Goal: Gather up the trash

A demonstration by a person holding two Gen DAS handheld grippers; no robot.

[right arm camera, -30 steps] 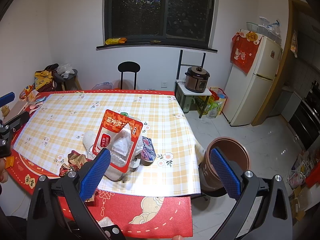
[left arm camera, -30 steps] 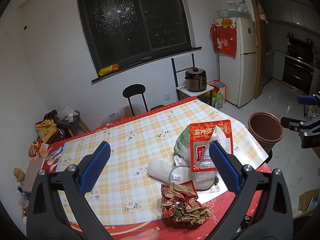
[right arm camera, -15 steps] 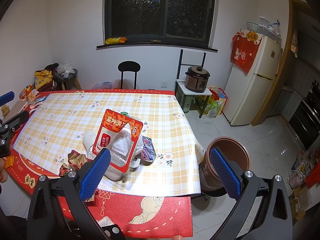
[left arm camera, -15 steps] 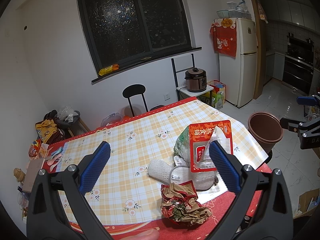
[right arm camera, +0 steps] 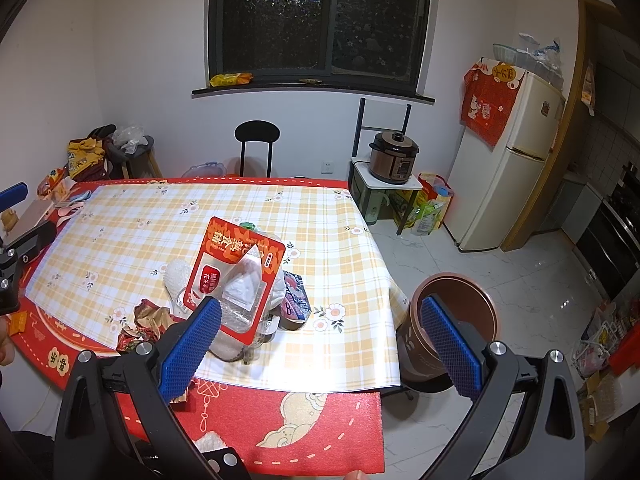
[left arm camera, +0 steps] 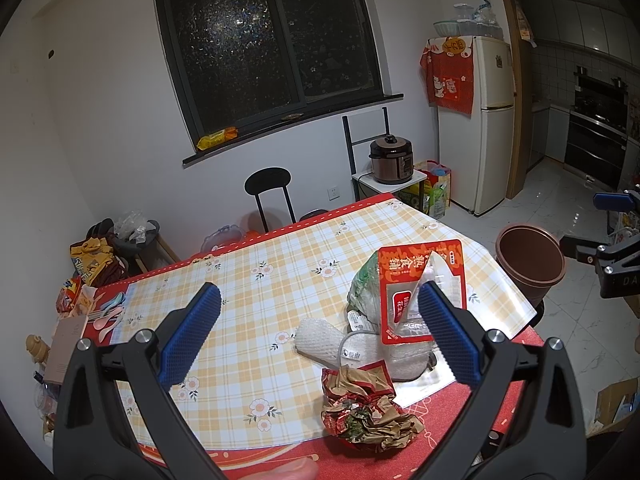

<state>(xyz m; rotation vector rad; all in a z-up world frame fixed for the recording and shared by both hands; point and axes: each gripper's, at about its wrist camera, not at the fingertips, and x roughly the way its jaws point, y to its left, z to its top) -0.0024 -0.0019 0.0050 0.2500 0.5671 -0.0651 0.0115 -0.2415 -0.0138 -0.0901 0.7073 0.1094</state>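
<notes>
Left wrist view: left hand-held gripper (left arm camera: pixel 320 336), jaws apart, hovers over trash pile (left arm camera: pixel 384 320); right likewise.

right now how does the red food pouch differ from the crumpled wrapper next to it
The red food pouch stands upright and fairly flat, propped on the pile; the crumpled wrapper lies balled up on the table. The pouch has a clear window and is torn open at the top; the wrapper is opaque brown and red. Both are red-printed trash near the table's front edge, ungrasped.
</notes>
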